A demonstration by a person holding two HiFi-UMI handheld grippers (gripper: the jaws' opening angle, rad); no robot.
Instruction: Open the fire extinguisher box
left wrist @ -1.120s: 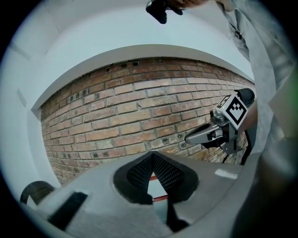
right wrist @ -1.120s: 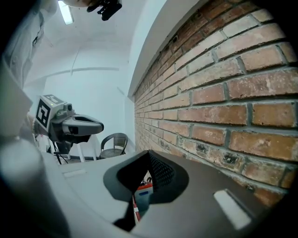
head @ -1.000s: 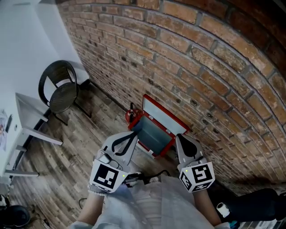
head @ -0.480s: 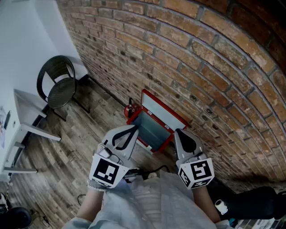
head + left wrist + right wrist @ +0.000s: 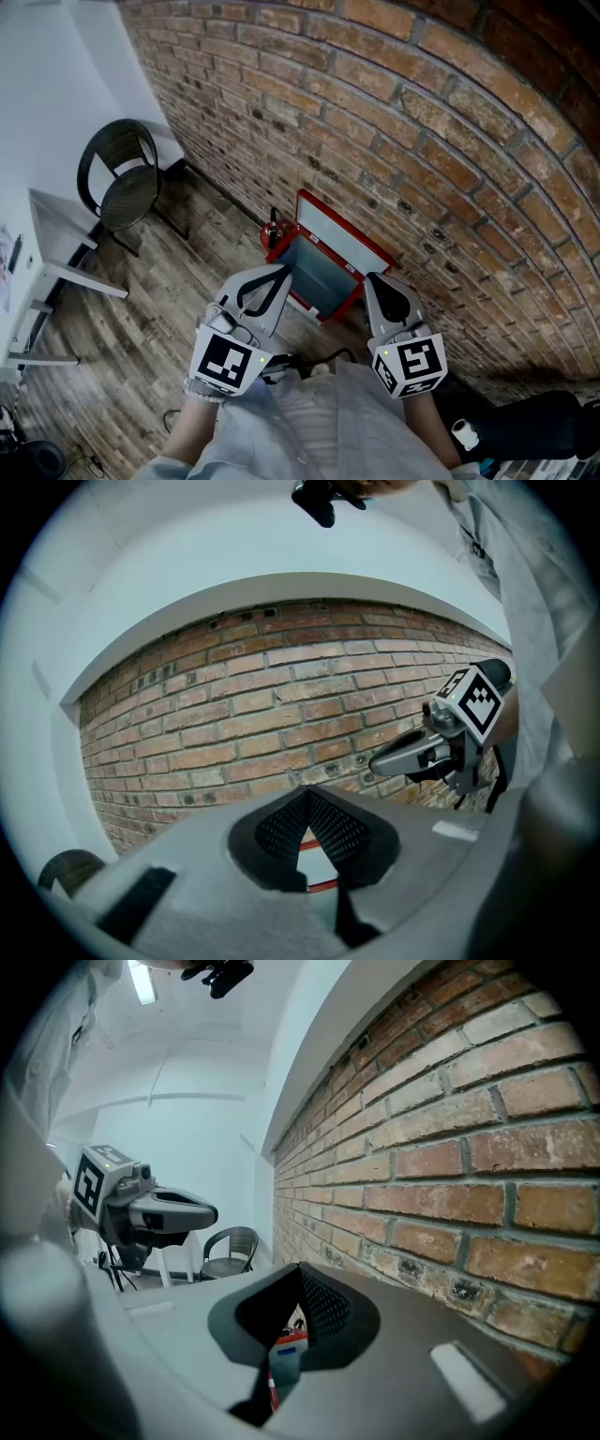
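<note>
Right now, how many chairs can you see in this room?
1. A black chair stands in the corner where the brick wall meets the white wall. Others may be out of view.

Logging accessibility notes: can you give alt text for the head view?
Seen from above, a person holds the left gripper and right gripper, both shut, toward a red fire extinguisher box at the foot of a brick wall; a black chair stands at left.
</note>
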